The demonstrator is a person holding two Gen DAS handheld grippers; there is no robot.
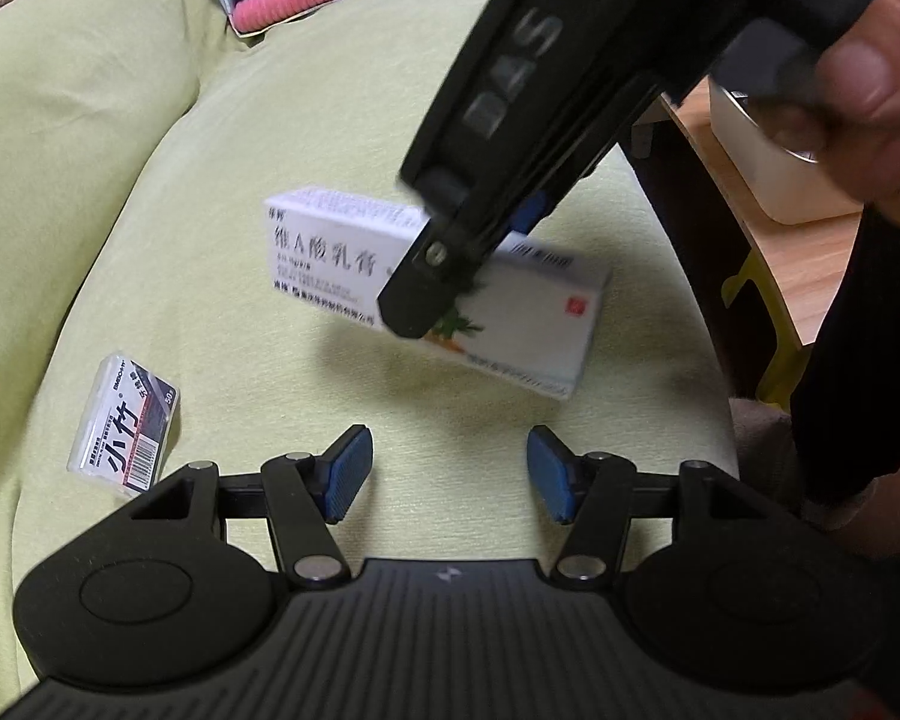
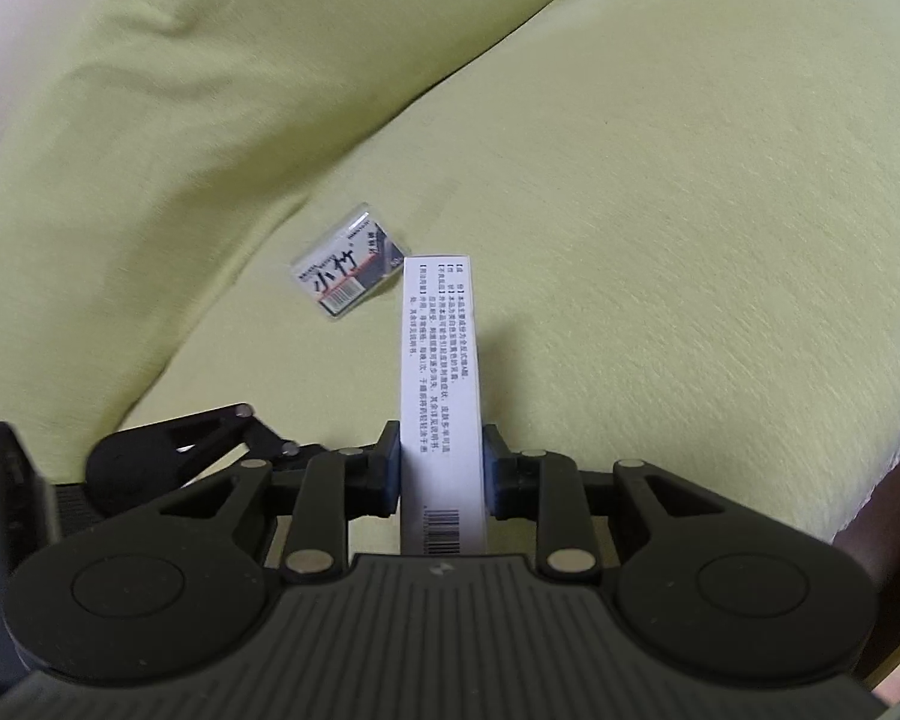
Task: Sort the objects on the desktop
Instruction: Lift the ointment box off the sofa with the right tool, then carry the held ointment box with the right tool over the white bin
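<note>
The right hand-held gripper (image 2: 442, 474) clamps a white box (image 2: 441, 372) at frame centre, above the green cushion (image 2: 660, 210). The left hand-held gripper (image 1: 450, 474) gapes wide, empty. A small case (image 1: 125, 426) lies lower left.

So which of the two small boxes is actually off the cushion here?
The long white medicine box, clamped in the right gripper and held up. The small clear-cased box lies on the green cushion, untouched.
</note>
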